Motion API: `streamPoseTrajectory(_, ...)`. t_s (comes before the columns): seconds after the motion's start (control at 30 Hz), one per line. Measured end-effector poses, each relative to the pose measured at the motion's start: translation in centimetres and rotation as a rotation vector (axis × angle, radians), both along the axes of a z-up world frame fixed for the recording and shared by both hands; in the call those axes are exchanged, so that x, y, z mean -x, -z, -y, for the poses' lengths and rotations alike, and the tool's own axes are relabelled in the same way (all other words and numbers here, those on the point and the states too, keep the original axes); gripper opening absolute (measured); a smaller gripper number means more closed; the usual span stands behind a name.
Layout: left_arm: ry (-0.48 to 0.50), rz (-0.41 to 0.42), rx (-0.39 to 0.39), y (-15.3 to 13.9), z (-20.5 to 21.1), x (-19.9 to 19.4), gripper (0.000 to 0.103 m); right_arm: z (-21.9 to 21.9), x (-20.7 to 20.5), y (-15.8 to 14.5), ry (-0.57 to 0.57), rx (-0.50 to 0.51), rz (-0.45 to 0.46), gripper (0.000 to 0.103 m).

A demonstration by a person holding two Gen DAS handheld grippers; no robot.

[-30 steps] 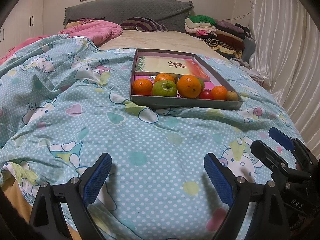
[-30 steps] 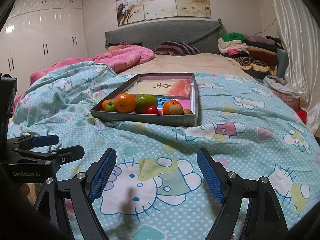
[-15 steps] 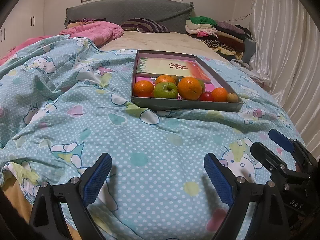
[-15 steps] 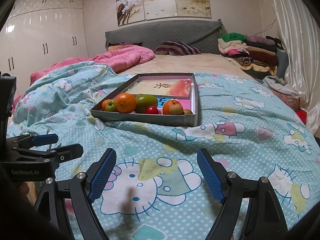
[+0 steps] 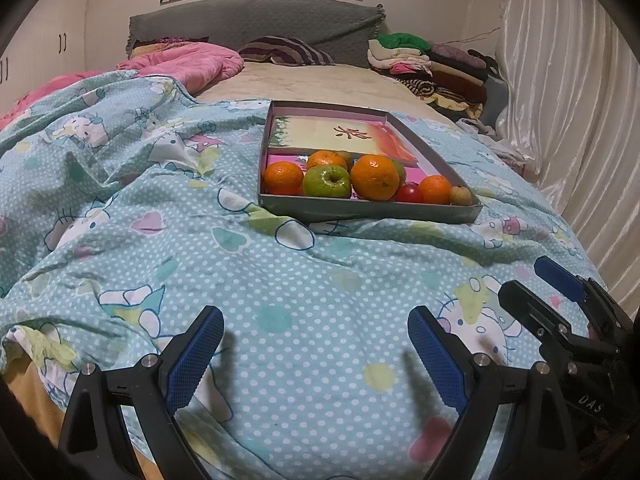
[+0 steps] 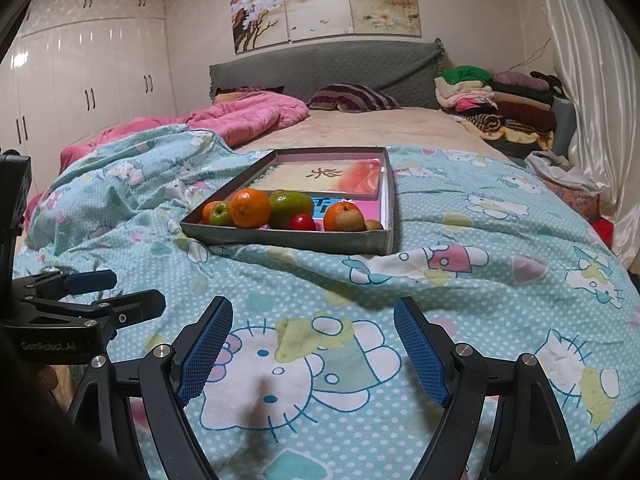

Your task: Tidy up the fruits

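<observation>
Fruits sit clustered at the near end of a shallow grey cardboard tray (image 5: 368, 210) on a teal polka-dot quilt (image 5: 240, 280). Left wrist view: glossy oranges (image 5: 375, 177), a dimpled green apple (image 5: 326, 181), a small red fruit (image 5: 409, 193) and a fuzzy brown kiwi (image 5: 460, 195); a printed booklet (image 5: 340, 136) fills the far end. The left gripper (image 5: 316, 354), with blue textured pads, gapes wide and empty; bare quilt lies between it and the tray. Right wrist view: the right gripper (image 6: 314, 344) is likewise spread, holding nothing, with the tray (image 6: 288, 238) ahead. Folded clothes (image 6: 496, 100) are stacked far right.
</observation>
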State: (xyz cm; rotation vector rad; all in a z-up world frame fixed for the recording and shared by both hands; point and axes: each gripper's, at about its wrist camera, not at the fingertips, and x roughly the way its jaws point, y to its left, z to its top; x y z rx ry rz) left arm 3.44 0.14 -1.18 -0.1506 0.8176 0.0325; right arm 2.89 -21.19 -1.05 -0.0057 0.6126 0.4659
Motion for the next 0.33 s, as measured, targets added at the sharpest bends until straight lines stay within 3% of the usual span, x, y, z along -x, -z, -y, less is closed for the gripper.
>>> streamPoseTrajectory(0.23, -0.025, -0.004, -0.005, -0.2, -1.3, -0.7, 0.094, 2.0, -1.6, -0.4, 0.061, -0.004, -0.012, 0.084)
streamPoseTrajectory(0.33, -0.094, 0.003, -0.042, -0.8, -3.8, -2.1, 0.094, 3.9, -3.5, -1.1, 0.124, 0.005, -0.023, 0.084)
